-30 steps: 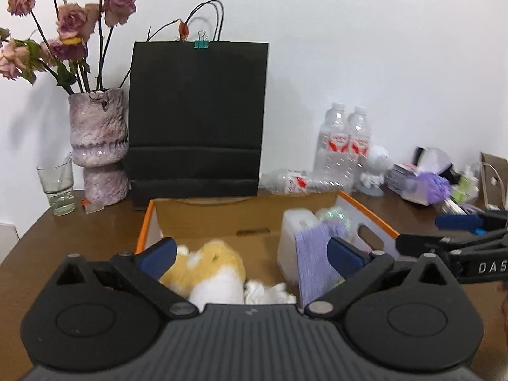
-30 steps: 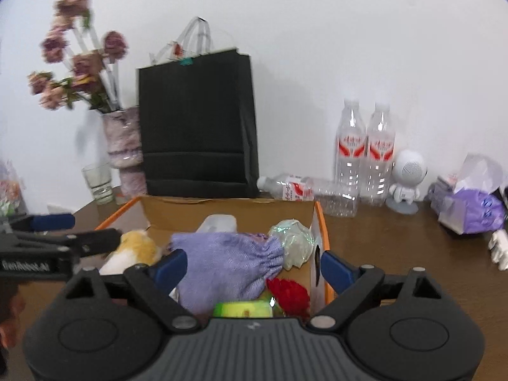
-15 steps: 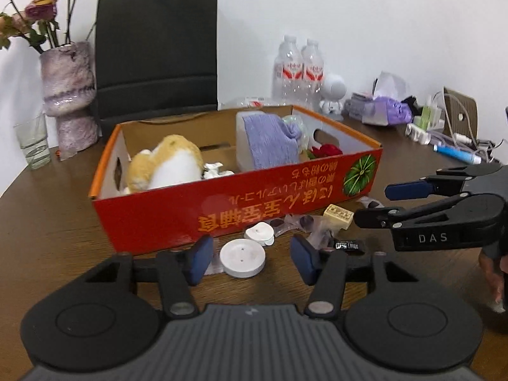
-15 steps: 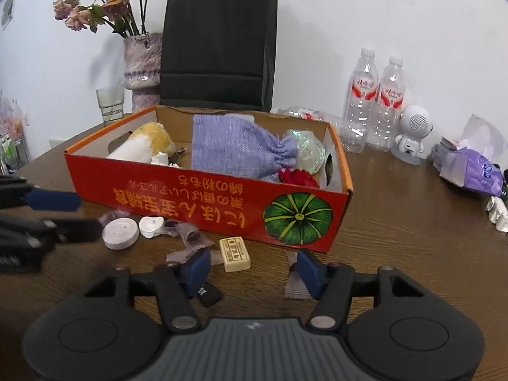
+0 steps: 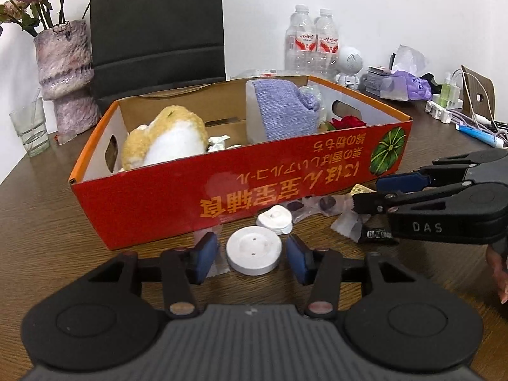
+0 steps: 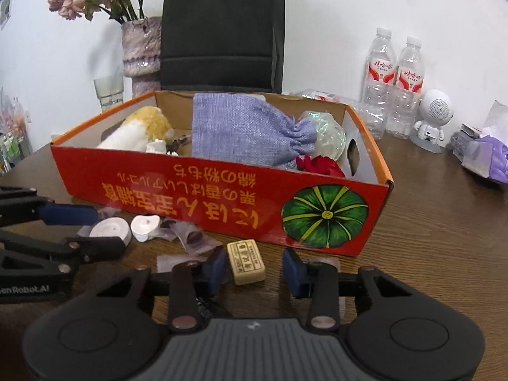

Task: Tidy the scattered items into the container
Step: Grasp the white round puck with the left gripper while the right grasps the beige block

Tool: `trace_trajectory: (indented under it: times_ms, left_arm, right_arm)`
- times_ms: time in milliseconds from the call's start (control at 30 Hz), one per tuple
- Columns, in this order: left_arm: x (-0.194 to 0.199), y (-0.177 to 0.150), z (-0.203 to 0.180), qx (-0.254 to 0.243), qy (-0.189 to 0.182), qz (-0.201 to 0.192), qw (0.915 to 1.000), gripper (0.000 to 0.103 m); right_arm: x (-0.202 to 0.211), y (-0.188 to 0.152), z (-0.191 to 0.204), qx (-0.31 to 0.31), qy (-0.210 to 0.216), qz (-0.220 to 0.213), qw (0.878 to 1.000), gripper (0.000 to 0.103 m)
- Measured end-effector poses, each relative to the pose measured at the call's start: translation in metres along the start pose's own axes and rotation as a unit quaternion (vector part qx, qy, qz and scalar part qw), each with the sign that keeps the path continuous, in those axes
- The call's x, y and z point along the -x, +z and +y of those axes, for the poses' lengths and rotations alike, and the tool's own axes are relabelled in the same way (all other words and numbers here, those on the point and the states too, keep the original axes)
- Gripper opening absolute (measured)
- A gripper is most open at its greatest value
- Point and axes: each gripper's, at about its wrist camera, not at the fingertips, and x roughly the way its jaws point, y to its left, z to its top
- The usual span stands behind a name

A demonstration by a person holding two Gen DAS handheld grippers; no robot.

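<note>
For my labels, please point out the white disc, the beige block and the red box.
white disc (image 5: 254, 250), left wrist view, flat top
beige block (image 6: 246, 261), right wrist view, printed top
red box (image 6: 190, 197), right wrist view, front wall

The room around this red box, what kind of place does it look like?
Probably a lived-in home or small office table: dried flowers in a vase, water bottles, a tissue pack and charging cables crowd the wooden table against a plain white wall.
</note>
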Motion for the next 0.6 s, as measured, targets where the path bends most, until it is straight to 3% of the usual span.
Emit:
trace_trajectory:
  times_ms: [33, 133, 600]
  left_arm:
    - [-0.001, 0.000, 0.000, -0.002, 0.003, 0.002, 1.0000, 0.052]
    - [-0.003, -0.002, -0.001, -0.015, 0.008, 0.002, 0.9998, 0.053]
    - [0.004, 0.000, -0.011, -0.041, -0.015, -0.026, 0.9987, 0.047]
  right_arm:
    - [0.000, 0.000, 0.001, 0.001, 0.001, -0.001, 1.000, 0.026]
    - [0.003, -0.002, 0.004, 0.010, -0.001, -0.002, 1.000, 0.021]
    - [0.015, -0.006, 0.001, -0.007, -0.008, -0.011, 1.000, 0.020]
